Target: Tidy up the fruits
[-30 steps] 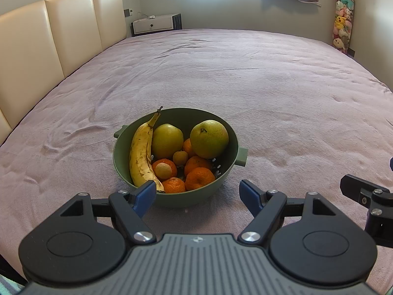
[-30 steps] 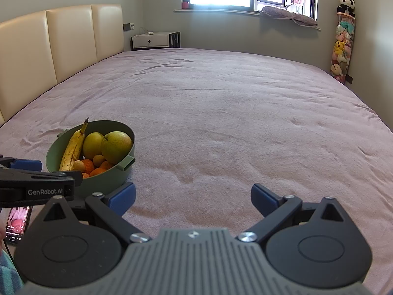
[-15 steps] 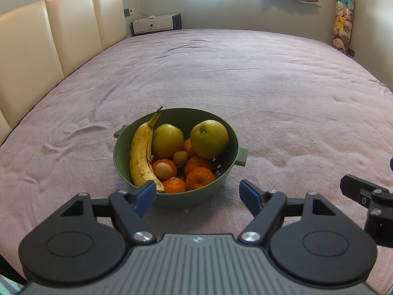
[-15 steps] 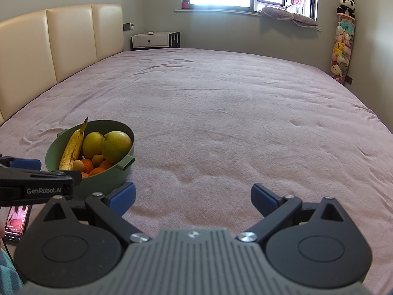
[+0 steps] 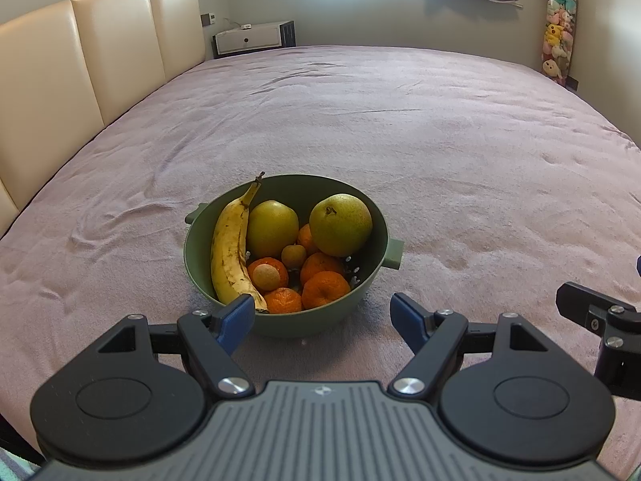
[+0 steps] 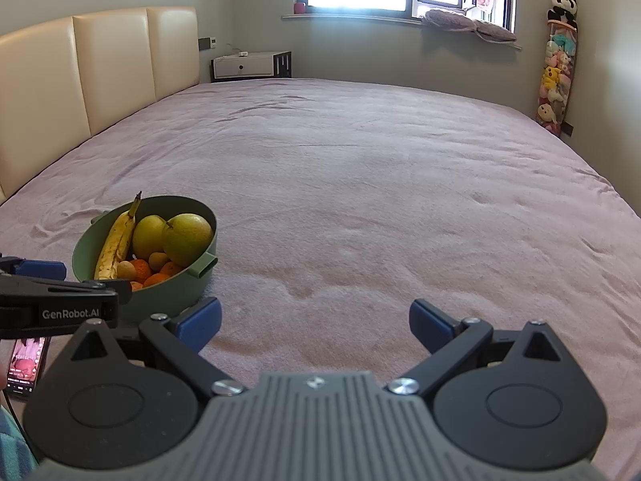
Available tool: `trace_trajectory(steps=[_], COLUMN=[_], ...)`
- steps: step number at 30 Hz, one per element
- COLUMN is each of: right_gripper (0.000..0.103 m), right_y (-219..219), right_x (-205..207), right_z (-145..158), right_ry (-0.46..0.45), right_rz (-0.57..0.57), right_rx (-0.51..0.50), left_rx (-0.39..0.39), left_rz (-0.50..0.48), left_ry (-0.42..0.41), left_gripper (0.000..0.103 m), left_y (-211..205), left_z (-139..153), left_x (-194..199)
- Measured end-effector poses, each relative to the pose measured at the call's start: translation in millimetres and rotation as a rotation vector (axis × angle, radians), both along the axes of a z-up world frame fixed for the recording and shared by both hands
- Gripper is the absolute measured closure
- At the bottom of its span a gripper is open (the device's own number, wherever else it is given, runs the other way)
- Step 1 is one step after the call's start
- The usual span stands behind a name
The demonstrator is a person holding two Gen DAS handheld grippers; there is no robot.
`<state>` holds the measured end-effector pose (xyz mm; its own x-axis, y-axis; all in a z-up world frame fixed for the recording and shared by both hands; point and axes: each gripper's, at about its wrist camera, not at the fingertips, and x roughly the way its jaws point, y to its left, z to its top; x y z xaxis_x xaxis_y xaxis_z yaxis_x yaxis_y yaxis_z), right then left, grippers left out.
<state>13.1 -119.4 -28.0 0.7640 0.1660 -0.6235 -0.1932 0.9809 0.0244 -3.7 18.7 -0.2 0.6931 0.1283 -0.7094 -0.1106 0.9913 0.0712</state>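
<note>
All the fruit (image 5: pixel 280 256) is piled in the green bowl (image 5: pixel 372 284). Both the left gripper (image 5: pixel 322 312) and right gripper (image 6: pixel 314 318) are held wide and empty. Packing done or unpacking ahead: it cannot be told.

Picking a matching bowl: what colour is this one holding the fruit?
Sage green bowl, matte; clearest in the left wrist view.

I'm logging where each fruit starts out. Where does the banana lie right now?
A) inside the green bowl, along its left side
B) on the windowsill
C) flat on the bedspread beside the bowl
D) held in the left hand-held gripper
A: the banana leans inside the green bowl along its left wall, stem poking above the rim, beside the pears and oranges.
</note>
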Motion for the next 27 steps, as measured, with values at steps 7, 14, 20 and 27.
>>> trace_trajectory(steps=[7, 14, 20, 27], right_gripper=[0.006, 0.006, 0.006, 0.006], right_y=[0.1, 1.0, 1.7, 1.6], right_x=[0.0, 0.4, 0.2, 0.1], right_z=[0.0, -0.6, -1.7, -2.0], right_ry=[0.0, 0.0, 0.002, 0.003], right_rz=[-0.001, -0.003, -0.004, -0.004], right_rx=[0.0, -0.002, -0.005, -0.006], left_rx=[0.007, 0.005, 0.001, 0.007], left_rz=[-0.006, -0.003, 0.005, 0.007], left_ry=[0.001, 0.0, 0.004, 0.0], left_gripper=[0.013, 0.013, 0.013, 0.013], left_y=[-0.9, -0.9, -0.3, 0.1], left_z=[0.1, 0.5, 1.1, 1.4], left_x=[-0.2, 0.1, 0.4, 0.3])
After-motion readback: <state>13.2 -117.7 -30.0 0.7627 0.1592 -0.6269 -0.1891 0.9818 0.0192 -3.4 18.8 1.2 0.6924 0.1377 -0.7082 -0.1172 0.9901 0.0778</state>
